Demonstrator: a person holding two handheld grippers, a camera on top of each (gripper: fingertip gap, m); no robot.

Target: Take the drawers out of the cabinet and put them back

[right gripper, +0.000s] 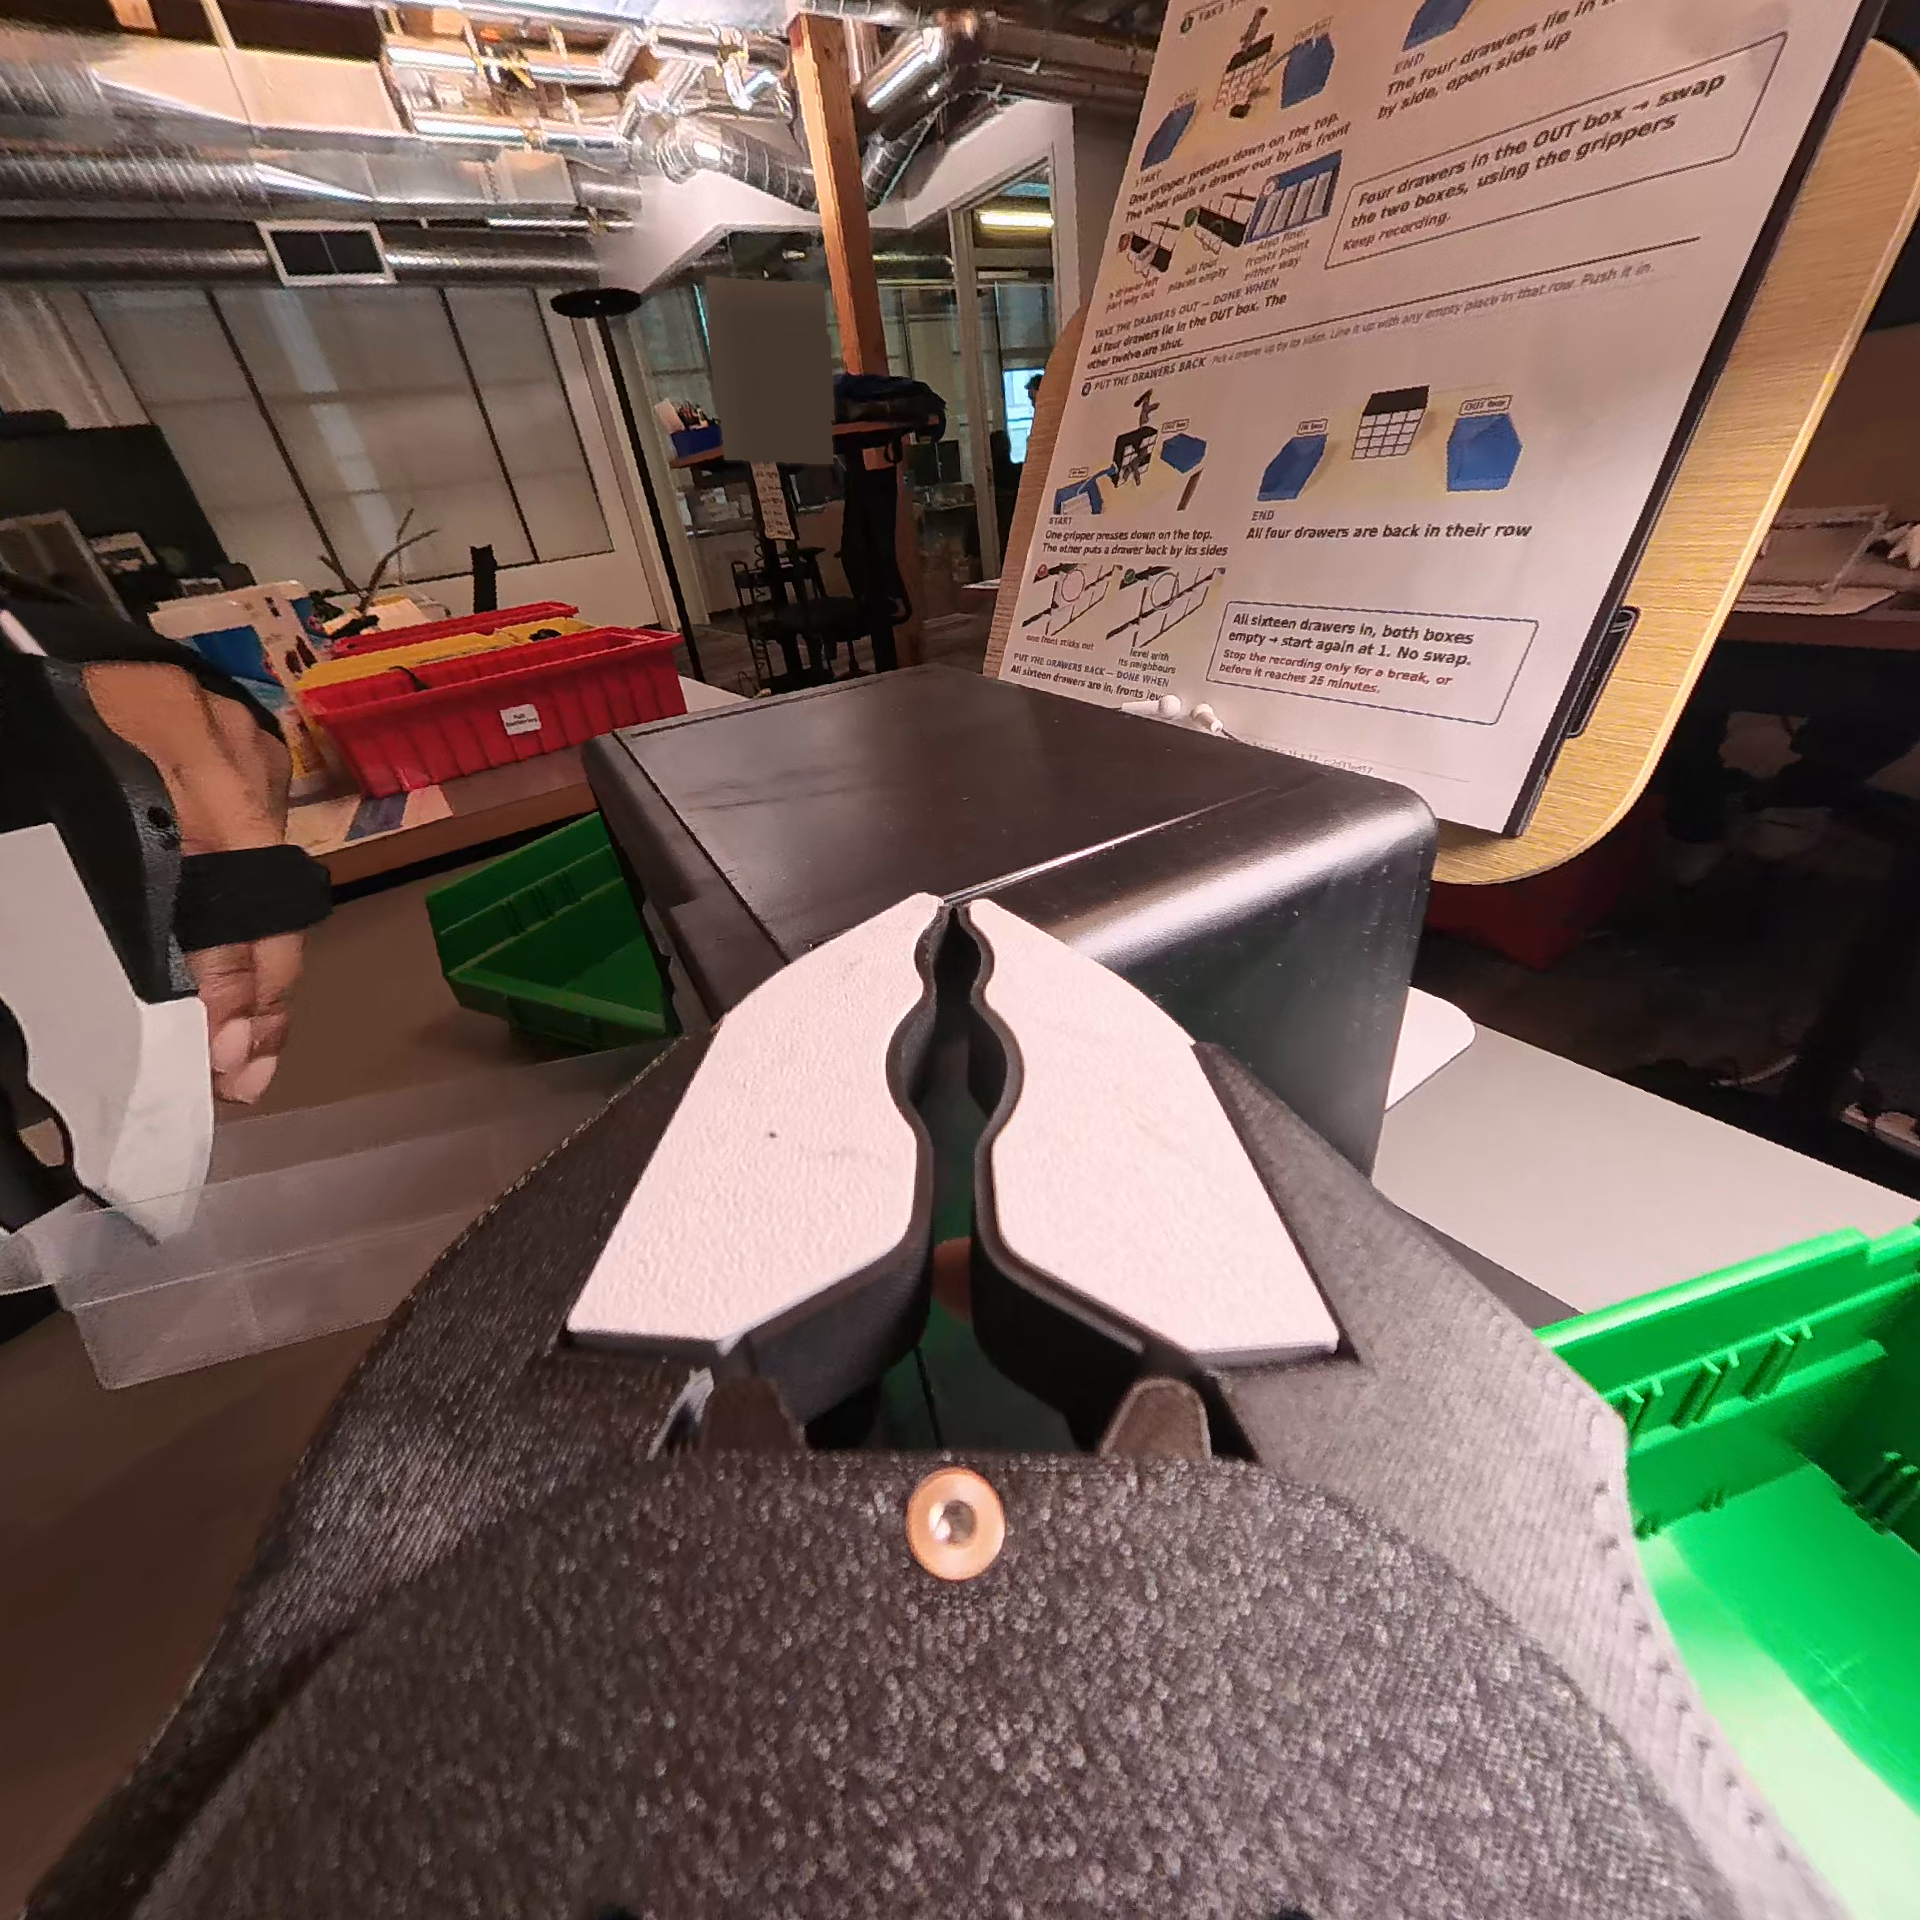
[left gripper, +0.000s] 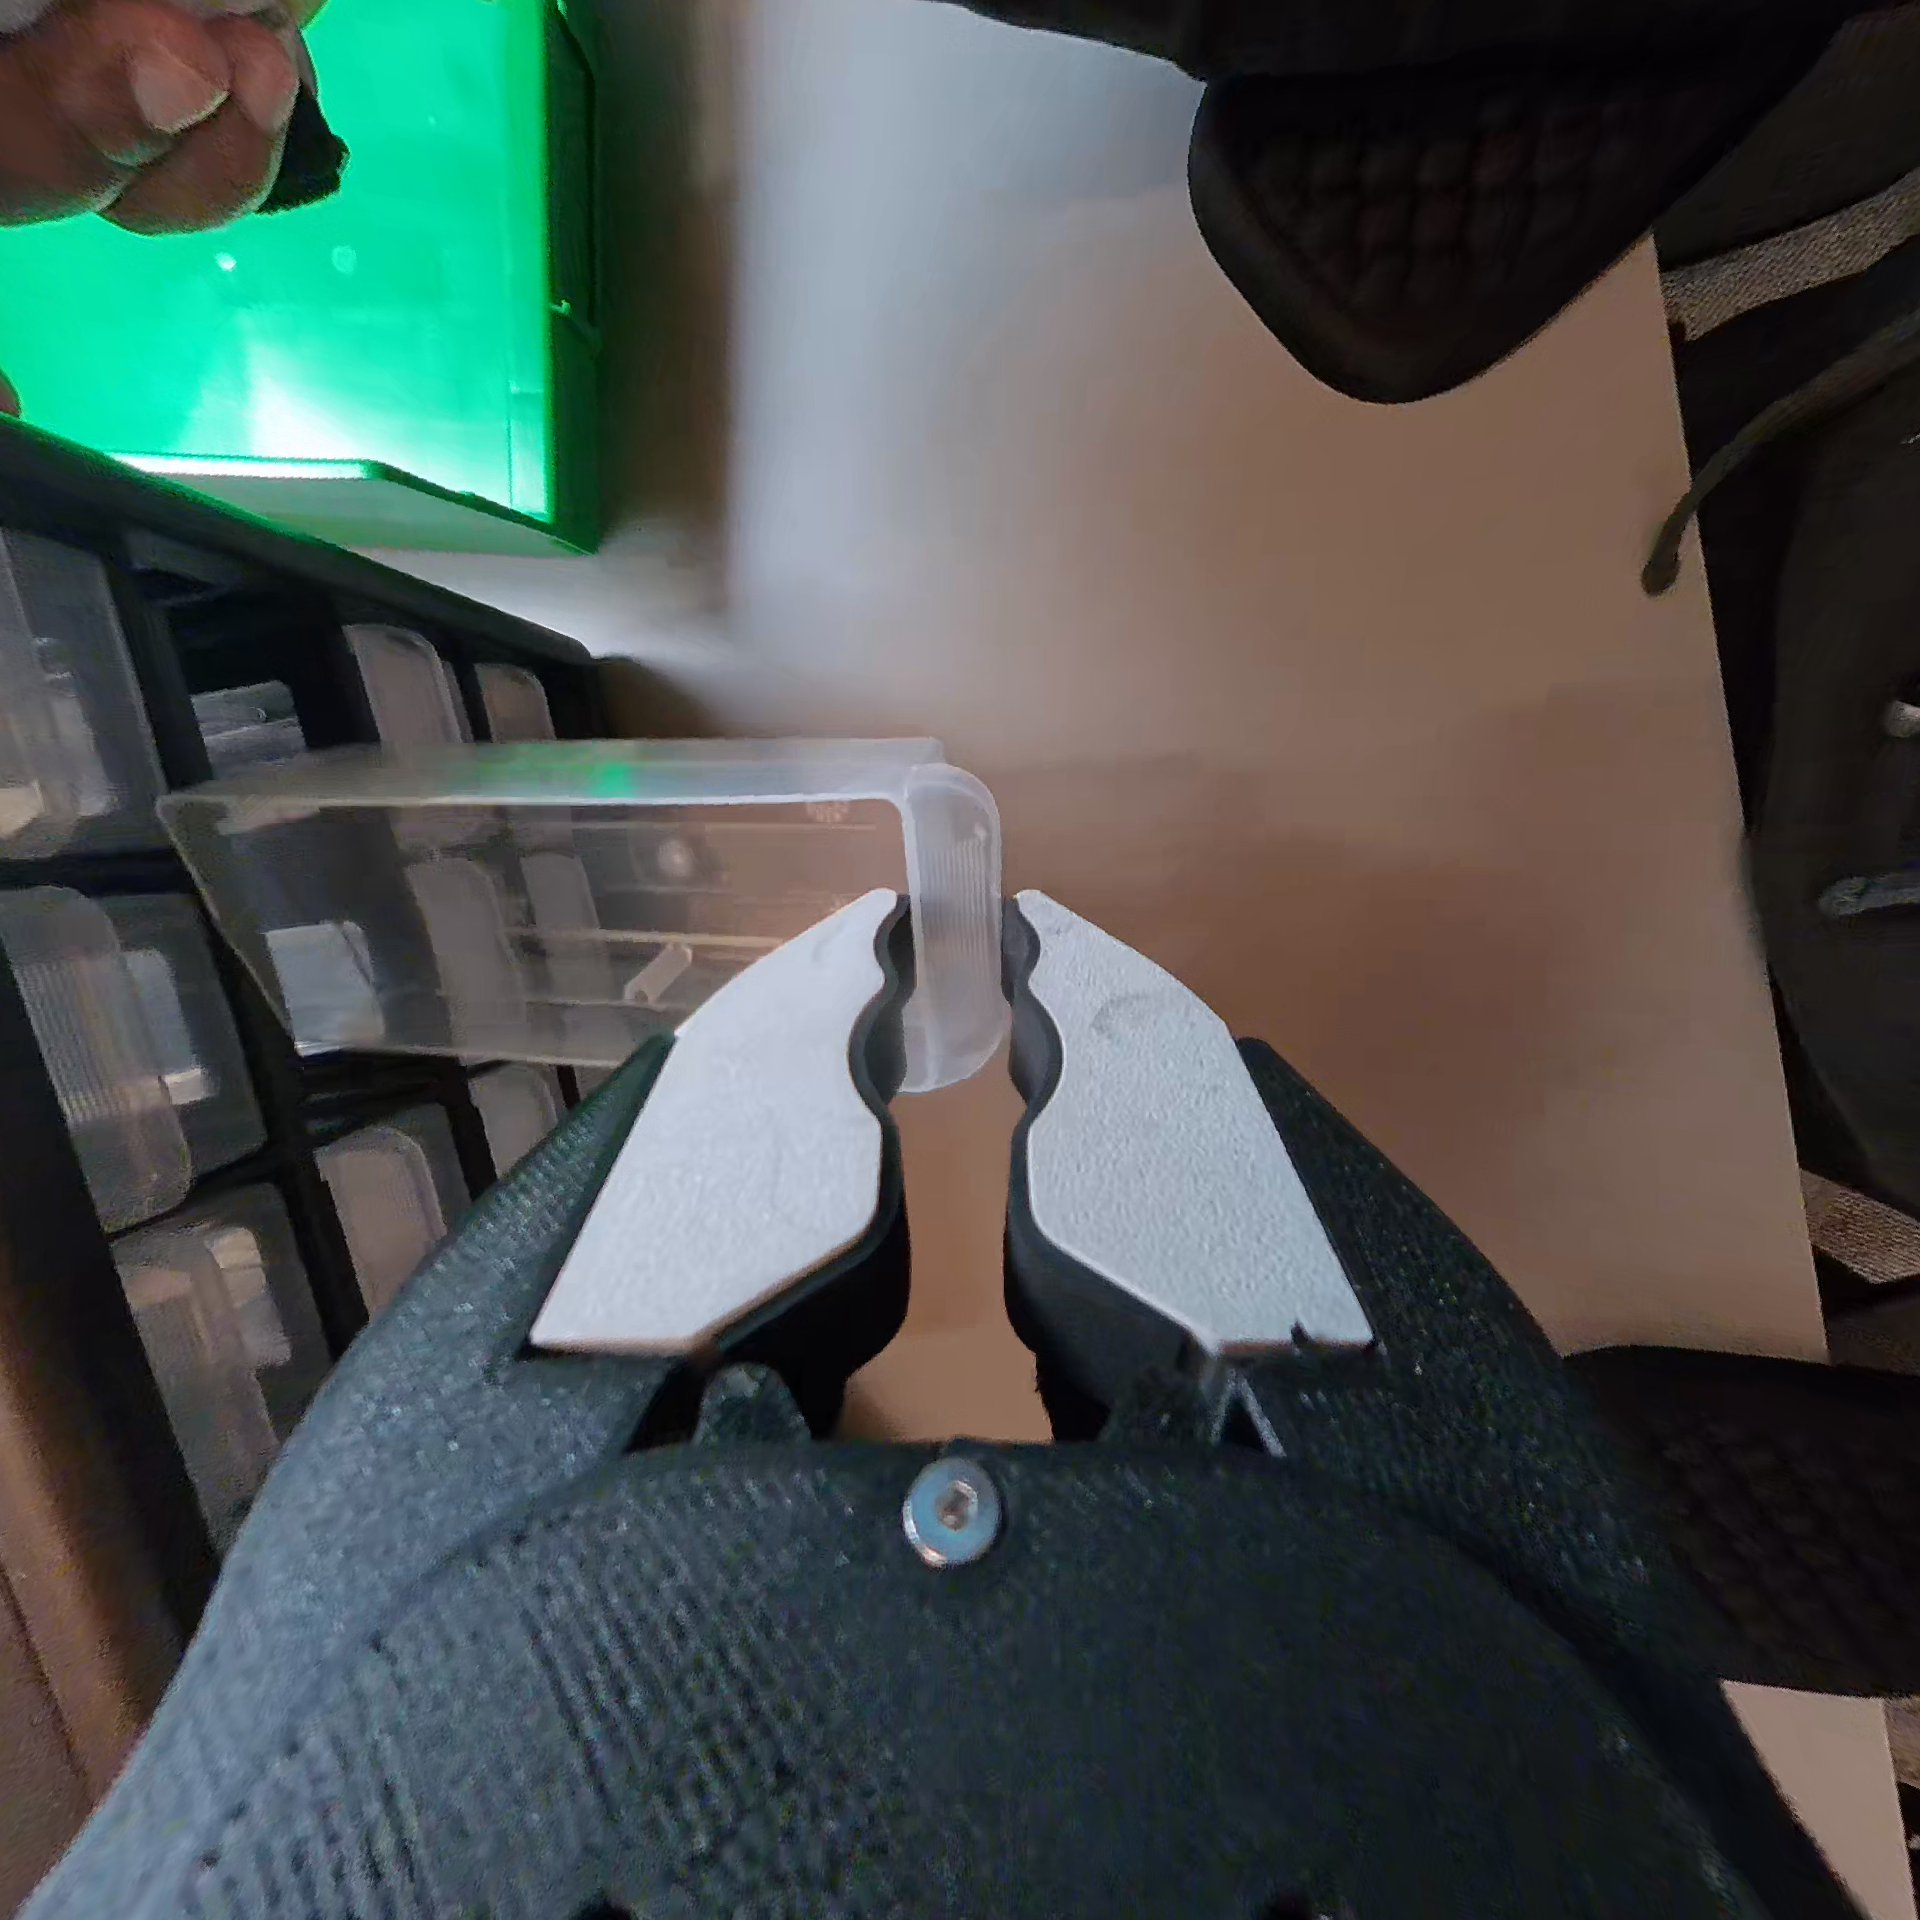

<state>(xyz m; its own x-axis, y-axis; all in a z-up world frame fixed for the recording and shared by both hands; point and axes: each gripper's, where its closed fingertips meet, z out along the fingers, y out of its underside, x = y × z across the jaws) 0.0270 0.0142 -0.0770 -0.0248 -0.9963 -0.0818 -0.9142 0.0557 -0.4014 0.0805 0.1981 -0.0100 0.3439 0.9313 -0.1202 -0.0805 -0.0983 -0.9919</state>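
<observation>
the left tool (left gripper: 951, 914) pinched the front tab of a clear drawer (left gripper: 540, 894), held out beside the black cabinet (left gripper: 62, 1039). the right tool (right gripper: 954, 914), closed and empty, rested on the cabinet top. the thin tab grip could slip, tipping the drawer.

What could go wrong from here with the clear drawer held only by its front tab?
1. The left tongs pinch only the small front tab of the clear drawer, so the long body could tilt or slip free.
2. The right tongs sit shut at the front edge of the black cabinet; if they slide off, it may shift.
</observation>
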